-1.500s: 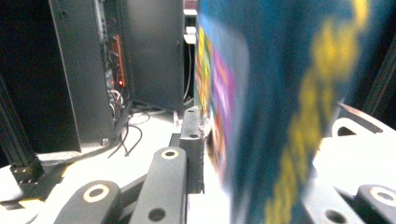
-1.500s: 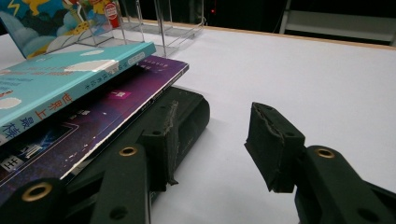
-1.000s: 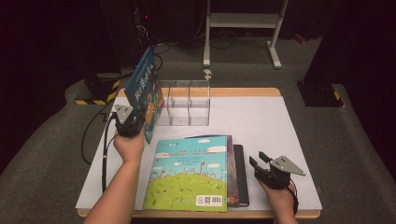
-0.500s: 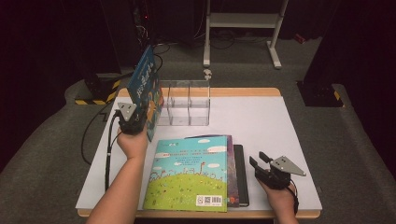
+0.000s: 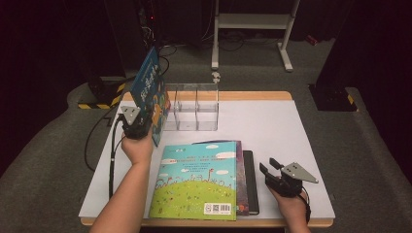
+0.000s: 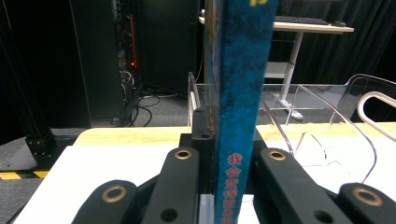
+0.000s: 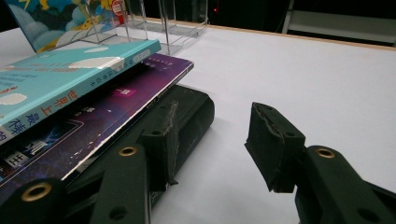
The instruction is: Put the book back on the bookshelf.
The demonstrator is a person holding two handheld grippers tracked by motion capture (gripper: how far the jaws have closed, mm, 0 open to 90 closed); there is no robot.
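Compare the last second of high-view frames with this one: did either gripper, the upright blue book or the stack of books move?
Nothing visibly changed. The left gripper stays clamped on the upright blue book beside the clear organizer. The right gripper rests open by the stack: the green-cover book on top, a purple book under it, a black book at the bottom.

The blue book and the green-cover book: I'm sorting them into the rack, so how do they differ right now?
The blue book stands on edge, clamped in the left gripper beside the clear rack; the green-cover book lies flat on a stack, untouched. The blue book's cover is dark blue; the other's is turquoise sky over green grass. Both are thin illustrated books.
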